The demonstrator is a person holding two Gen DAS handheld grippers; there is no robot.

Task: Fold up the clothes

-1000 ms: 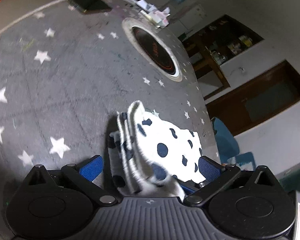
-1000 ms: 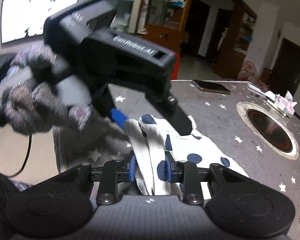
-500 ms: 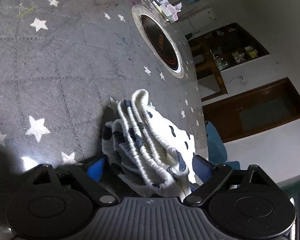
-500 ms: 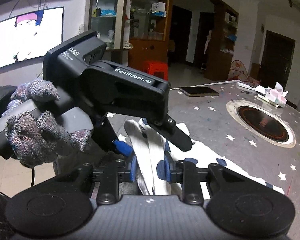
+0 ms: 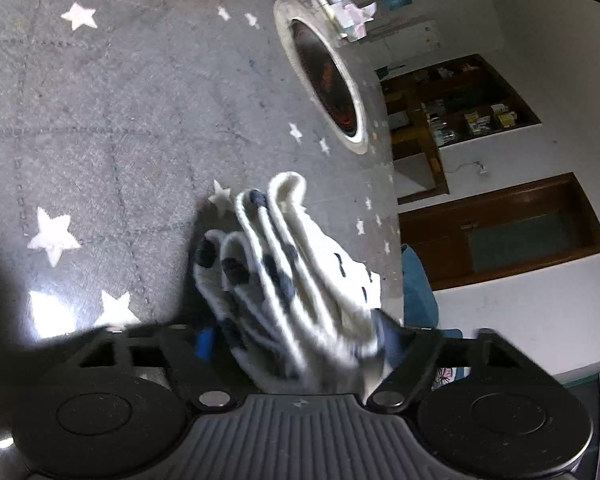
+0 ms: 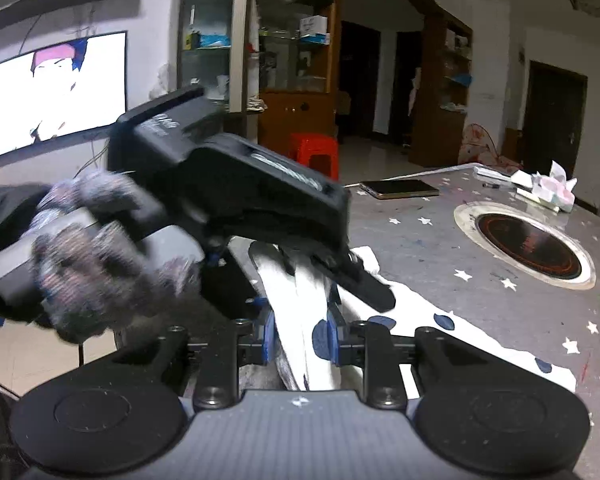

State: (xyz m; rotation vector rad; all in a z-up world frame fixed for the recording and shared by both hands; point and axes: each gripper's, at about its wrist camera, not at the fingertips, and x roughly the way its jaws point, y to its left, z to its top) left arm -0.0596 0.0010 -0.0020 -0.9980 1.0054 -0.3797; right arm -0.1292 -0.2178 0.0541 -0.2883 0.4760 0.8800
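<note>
A white garment with dark blue spots [image 5: 284,272] lies bunched in folds on the grey star-patterned table [image 5: 100,128]. My left gripper [image 5: 300,340] has its jaws closing around the bunched folds, which fill the gap. In the right wrist view the same garment [image 6: 452,328] spreads to the right over the table [image 6: 440,248]. My right gripper [image 6: 300,334] is shut on a gathered edge of it. The left gripper's body [image 6: 236,196], held by a gloved hand [image 6: 96,248], hangs just above and behind my right fingers.
A round inset burner [image 6: 526,244] sits in the table to the right, also in the left wrist view [image 5: 326,76]. A phone [image 6: 400,189] and crumpled papers [image 6: 540,190] lie at the far edge. A red stool [image 6: 314,150] stands beyond.
The left gripper has narrowed around the bunched folds and tilted closer over the garment. The right gripper keeps its hold on the gathered edge.
</note>
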